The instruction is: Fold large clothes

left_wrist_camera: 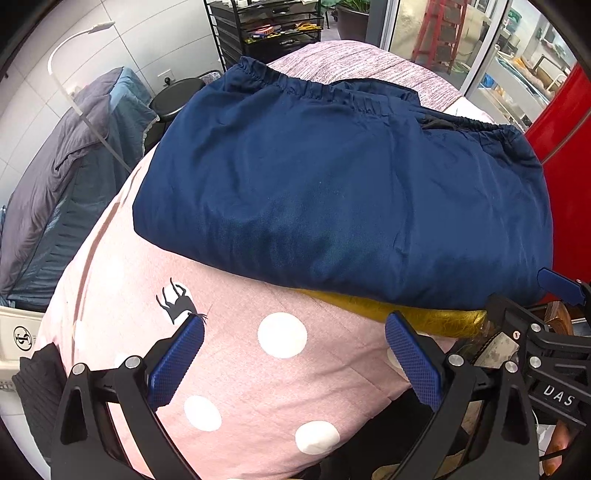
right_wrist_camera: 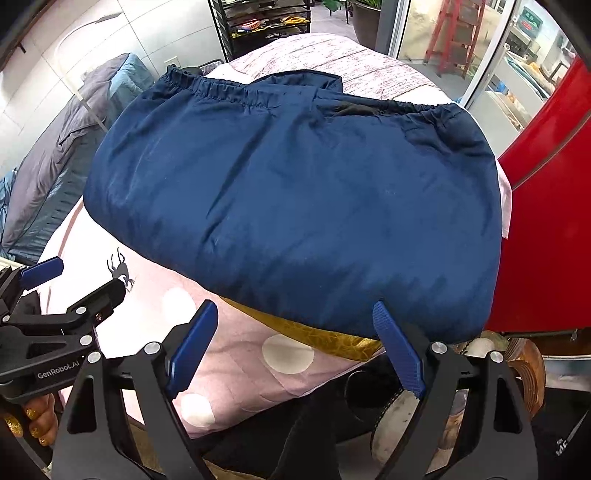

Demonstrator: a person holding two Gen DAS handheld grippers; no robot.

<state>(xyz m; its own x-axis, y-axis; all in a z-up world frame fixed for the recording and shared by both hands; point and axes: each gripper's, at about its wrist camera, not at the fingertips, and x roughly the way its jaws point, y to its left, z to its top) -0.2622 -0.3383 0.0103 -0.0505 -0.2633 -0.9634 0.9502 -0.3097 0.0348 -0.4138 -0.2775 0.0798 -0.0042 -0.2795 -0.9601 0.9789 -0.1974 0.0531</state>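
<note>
Pink polka-dot sheet (left_wrist_camera: 236, 369) w/ white spots and a small dark deer print (left_wrist_camera: 176, 302) covers the work surface; farther back a mauve heathered blanket (left_wrist_camera: 354, 62) takes over. On it lies the navy garment (left_wrist_camera: 343, 192), folded into a thick, broad rectangle, elastic gathered waistband (right_wrist_camera: 229, 90) along the far edge, fold edge nearest the cameras, fabric mostly smooth w/ a few soft creases. It overhangs the sheet's right side, close to a red panel (right_wrist_camera: 546, 221). A gold-yellow cloth (left_wrist_camera: 424, 314) pokes out from under its near edge. Left gripper (left_wrist_camera: 295, 332) hovers over bare sheet just short of the garment, jaws wide apart, nothing between them. Right gripper (right_wrist_camera: 295, 325) is also spread wide, empty; its right pad tip overlaps the garment's near edge in the right wrist view, contact can't be told. A hand (right_wrist_camera: 37, 421) w/ glittery gold nails holds the left gripper's handle. Around: grey-blue quilt (left_wrist_camera: 66, 177) heaped at left, white gooseneck lamp (left_wrist_camera: 70, 40), round black stool (left_wrist_camera: 177, 96), black wire rack (left_wrist_camera: 266, 29) behind, red ladder (right_wrist_camera: 454, 33) beyond glass doors.
</note>
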